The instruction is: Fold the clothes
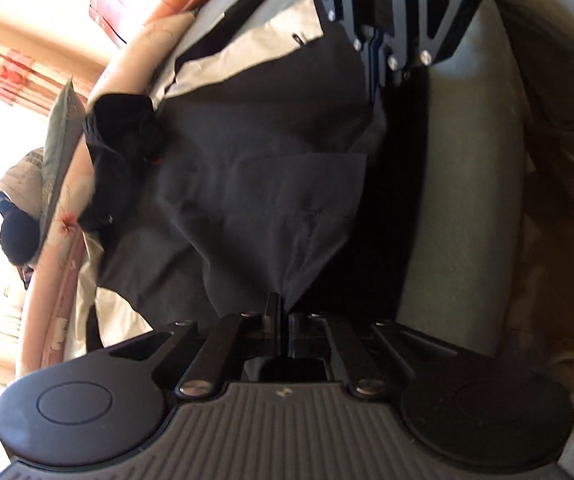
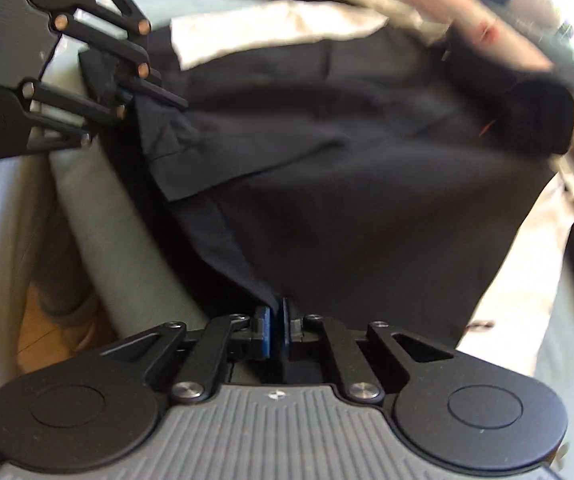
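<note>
Left tongs, angled down: clamped on black garment edge. Right tongs, steeper: clamped on its hem. No legible writing.

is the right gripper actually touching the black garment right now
Touching. In the right wrist view, the right gripper has its blue pads closed on an edge of the black garment, with the fabric running straight into the pinch and no gap visible.
</note>
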A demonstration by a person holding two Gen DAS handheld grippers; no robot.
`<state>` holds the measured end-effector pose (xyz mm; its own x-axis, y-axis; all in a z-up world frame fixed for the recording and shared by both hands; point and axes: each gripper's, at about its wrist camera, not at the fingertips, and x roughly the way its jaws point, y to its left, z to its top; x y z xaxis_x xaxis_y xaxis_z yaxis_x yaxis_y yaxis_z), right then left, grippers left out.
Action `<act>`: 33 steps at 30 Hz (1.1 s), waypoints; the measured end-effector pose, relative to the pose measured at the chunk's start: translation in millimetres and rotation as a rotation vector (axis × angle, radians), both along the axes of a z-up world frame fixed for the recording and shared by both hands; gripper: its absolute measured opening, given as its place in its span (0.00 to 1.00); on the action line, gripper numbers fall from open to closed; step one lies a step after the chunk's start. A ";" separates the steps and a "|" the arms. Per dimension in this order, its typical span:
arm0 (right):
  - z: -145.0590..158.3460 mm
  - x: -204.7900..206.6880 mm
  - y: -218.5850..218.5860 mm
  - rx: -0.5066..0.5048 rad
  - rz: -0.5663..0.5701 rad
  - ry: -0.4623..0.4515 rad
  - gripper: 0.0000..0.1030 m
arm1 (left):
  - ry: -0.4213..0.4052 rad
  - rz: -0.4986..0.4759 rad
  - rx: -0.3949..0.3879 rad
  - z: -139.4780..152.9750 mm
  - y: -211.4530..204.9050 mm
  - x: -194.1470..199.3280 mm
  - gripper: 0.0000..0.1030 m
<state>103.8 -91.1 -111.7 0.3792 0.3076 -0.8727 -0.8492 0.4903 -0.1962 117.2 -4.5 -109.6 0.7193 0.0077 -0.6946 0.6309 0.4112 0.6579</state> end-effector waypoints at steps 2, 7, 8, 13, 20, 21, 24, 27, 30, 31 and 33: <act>8.5 2.3 -7.6 0.002 0.016 0.069 0.17 | 0.047 0.009 -0.051 14.1 6.2 -3.7 0.12; 56.0 3.7 -44.1 0.072 -0.008 0.063 0.34 | 0.133 0.082 -0.263 72.4 34.9 -5.0 0.17; 65.7 7.5 -53.6 0.100 -0.044 0.061 0.41 | 0.124 0.127 -0.311 82.4 41.8 -6.6 0.20; 100.1 41.7 -96.8 0.285 -0.302 0.044 0.47 | 0.011 0.464 -0.511 113.0 102.0 52.2 0.41; 99.2 76.8 -126.4 0.553 -0.537 0.060 0.56 | -0.034 0.842 -0.685 99.1 189.5 157.8 0.52; 96.5 78.3 -127.2 0.577 -0.560 0.056 0.56 | -0.015 0.891 -0.738 92.0 203.1 172.0 0.53; 80.9 77.8 -127.7 0.595 -0.621 0.018 0.62 | 0.024 1.021 -0.862 60.3 233.7 205.4 0.54; 61.5 79.3 -132.7 0.557 -0.670 0.027 0.62 | 0.014 1.089 -0.929 29.9 248.0 227.7 0.54; 41.3 83.9 -136.7 0.502 -0.707 0.051 0.62 | 0.020 1.132 -0.969 10.5 258.2 243.0 0.55; 34.6 85.5 -138.1 0.484 -0.719 0.059 0.62 | 0.031 1.129 -0.975 5.7 257.0 245.9 0.54; 24.9 90.5 -138.2 0.469 -0.738 0.068 0.62 | 0.016 1.082 -0.861 3.5 245.5 248.3 0.54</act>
<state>194.3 -229.4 -86.9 0.5749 0.3372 -0.7455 -0.2860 0.9365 0.2030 365.5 241.0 -106.1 0.6226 0.1205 -0.7732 -0.2551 0.9653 -0.0550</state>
